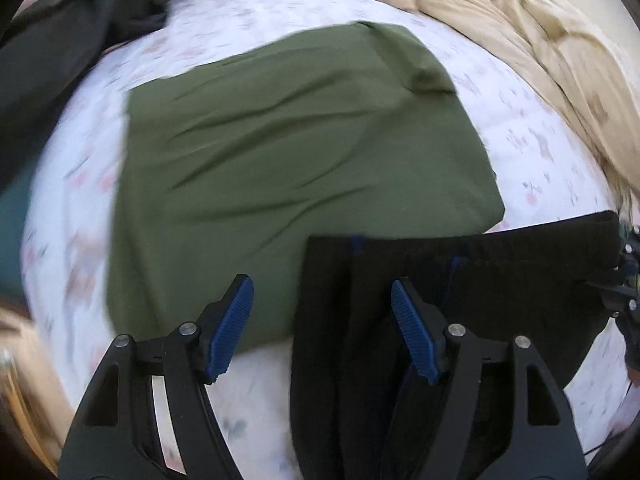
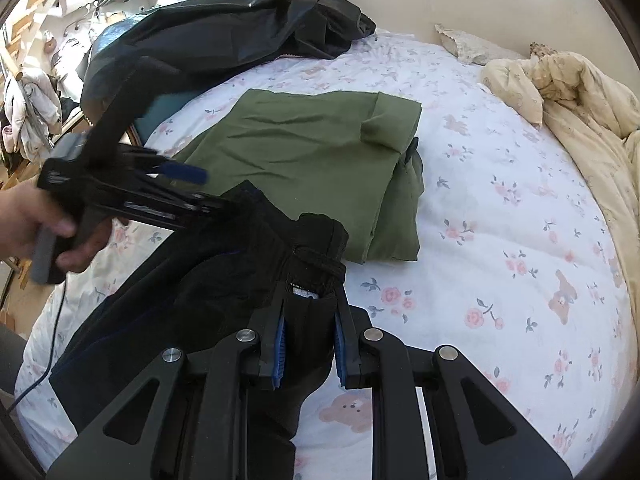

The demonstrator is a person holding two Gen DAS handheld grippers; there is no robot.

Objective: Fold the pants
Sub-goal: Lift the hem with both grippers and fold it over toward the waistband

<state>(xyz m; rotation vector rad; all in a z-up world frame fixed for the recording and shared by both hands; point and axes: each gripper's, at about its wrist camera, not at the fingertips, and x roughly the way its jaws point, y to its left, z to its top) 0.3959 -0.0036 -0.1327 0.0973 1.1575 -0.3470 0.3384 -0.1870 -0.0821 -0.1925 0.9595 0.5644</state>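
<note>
1. Two pairs of pants on the bed [image 2: 500,208]: green pants [image 2: 320,148] already folded, flat at centre of frame; black pants [image 2: 224,280] at lower left of the right wrist view, partly lifted from the sheet.
2. Step in hand, as judged: start of folding the black pants, with the waistband raised and not yet spread out.
3. Right gripper [image 2: 308,346], bottom centre of its own view: fingers nearly together, clamped on the waistband of the black pants.
4. Left gripper [image 1: 322,326], bottom of its own view: fingers wide apart, nothing between them; right pad over the black pants [image 1: 420,280], left pad over the green pants [image 1: 304,140].
5. Next move, probably: left gripper down to the free corner of the waistband, then closed on it, then both pulled apart to stretch the cloth flat on a bare part of the sheet, beside the green pants and not on top.
6. Only in the right wrist view: left gripper from the side at middle left, hand [image 2: 40,224] on its handle, dark jacket [image 2: 224,36] at upper left, cluttered room behind, cream blanket [image 2: 560,92] at upper right.
7. Only in the left wrist view: open gap between the left pads; edge of the black pants overlapping the near edge of the green pants at lower centre. Much motion blur in this view, so fine detail not certain.
</note>
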